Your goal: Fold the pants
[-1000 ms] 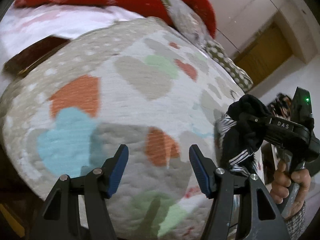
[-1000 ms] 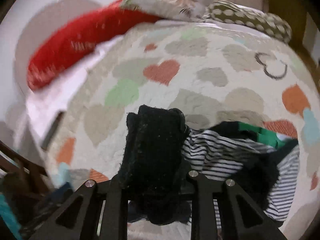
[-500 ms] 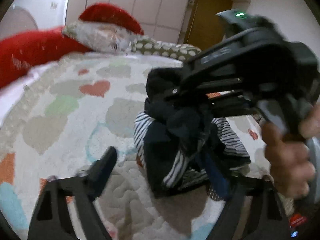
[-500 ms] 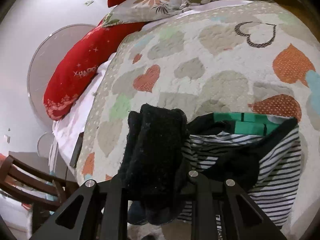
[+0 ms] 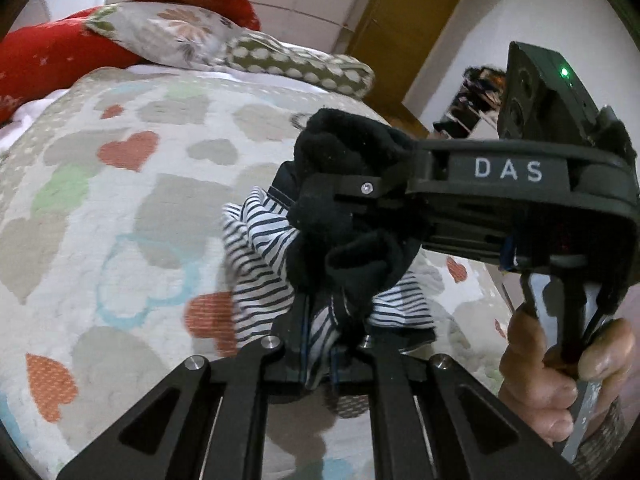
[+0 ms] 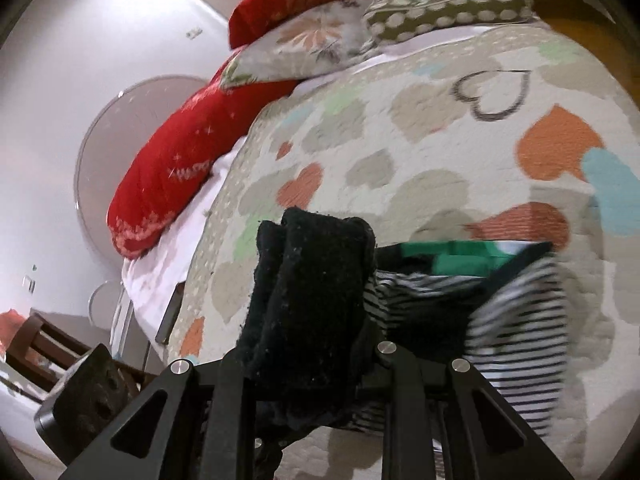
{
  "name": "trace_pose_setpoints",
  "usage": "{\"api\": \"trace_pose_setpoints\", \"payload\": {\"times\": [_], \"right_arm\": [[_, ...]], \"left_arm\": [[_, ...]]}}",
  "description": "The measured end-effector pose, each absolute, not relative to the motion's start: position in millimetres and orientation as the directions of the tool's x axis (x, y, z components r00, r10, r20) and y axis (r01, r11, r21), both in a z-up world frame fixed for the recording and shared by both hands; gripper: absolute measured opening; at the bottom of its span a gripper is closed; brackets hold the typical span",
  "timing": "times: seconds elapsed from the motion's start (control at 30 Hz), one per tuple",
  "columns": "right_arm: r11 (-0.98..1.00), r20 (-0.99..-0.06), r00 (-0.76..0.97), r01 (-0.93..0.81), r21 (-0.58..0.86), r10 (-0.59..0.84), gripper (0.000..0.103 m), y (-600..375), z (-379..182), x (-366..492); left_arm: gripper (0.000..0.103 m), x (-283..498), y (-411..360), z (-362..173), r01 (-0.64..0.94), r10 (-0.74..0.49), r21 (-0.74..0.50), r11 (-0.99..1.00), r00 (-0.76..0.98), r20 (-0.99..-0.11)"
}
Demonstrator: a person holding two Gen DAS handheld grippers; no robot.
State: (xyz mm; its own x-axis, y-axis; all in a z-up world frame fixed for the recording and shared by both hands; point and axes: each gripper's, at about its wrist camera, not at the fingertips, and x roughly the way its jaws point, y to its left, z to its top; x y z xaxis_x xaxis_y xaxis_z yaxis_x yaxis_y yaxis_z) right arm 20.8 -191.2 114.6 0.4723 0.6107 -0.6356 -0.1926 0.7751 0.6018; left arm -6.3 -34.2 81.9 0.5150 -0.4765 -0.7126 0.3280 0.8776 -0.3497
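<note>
The striped pants, white with thin dark lines and dark trim, hang bunched above the heart-patterned quilt that covers the bed, held up from two places at once. In the left wrist view the left tongs are drawn together on a fold of the striped cloth, which is pinched between the two black arms and spills out above them. Just over that grip, the right tongs reach in from the right side of the pants, their tips wrapped in thick black fabric and closed on another dark bunch of the garment; the body of that tool carries the letters DAS and a small green light. The person's right hand grips its handle, well to the right of the pants. In the right wrist view the right tongs are seen from behind: the black padded tips stand together and upright, with the pants trailing off to their right, a green band showing along the upper edge of the cloth. The lower part of the pants seems to meet the quilt, though I cannot tell for sure. Beyond the pants, at the far end of the quilt, lie a red pillow, a floral pillow and a dotted olive pillow.
</note>
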Motion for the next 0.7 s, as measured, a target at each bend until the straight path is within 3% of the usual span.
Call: {"api": "trace_pose_setpoints", "payload": {"times": [0.07, 0.17, 0.2, 0.23, 0.3, 0.43, 0.5, 0.6, 0.7], "right_arm": [[0.771, -0.628, 0.494, -0.153, 0.619, 0.602, 0.023, -213.7, 107.2, 19.0], [0.786, -0.638, 0.542, -0.068, 0.615, 0.546, 0.029, -248.2, 93.2, 15.6], [0.805, -0.656, 0.564, -0.024, 0.593, 0.5, 0.036, -260.4, 87.8, 13.7], [0.824, -0.682, 0.585, 0.04, 0.565, 0.439, 0.05, -275.7, 81.7, 11.0], [0.828, -0.694, 0.631, 0.141, 0.543, 0.347, 0.059, -303.3, 78.3, 0.9], [0.783, -0.617, 0.711, 0.152, 0.603, 0.337, 0.055, -335.2, 94.4, -20.1], [0.739, -0.551, 0.721, 0.081, 0.669, 0.42, 0.046, -332.2, 101.4, -22.3], [0.615, -0.436, 0.65, -0.063, 0.786, 0.623, 0.045, -309.3, 97.8, -16.0], [0.609, -0.455, 0.592, -0.077, 0.79, 0.665, 0.045, -288.3, 80.3, -12.5]], "left_arm": [[0.009, -4.4, -51.5, 77.8, 0.357, -0.478, -0.331, 0.874, 0.498, -0.723], [0.032, -5.0, -71.4, 68.1, 0.404, -0.478, -0.309, 0.861, 0.434, -0.763], [0.033, -8.3, -70.5, 68.2, 0.413, -0.499, -0.331, 0.848, 0.412, -0.762], [0.033, -12.3, -66.4, 70.7, 0.422, -0.522, -0.354, 0.835, 0.4, -0.753], [0.038, -18.6, -54.7, 79.1, 0.429, -0.548, -0.376, 0.821, 0.409, -0.73], [0.039, -4.1, -41.8, 81.1, 0.357, -0.538, -0.411, 0.838, 0.425, -0.728], [0.039, 4.1, -45.8, 73.2, 0.333, -0.523, -0.41, 0.849, 0.42, -0.742], [0.039, 15.6, -57.5, 40.2, 0.292, -0.407, -0.308, 0.905, 0.393, -0.825], [0.042, 15.6, -52.7, 23.1, 0.257, -0.378, -0.295, 0.92, 0.388, -0.841]]}}
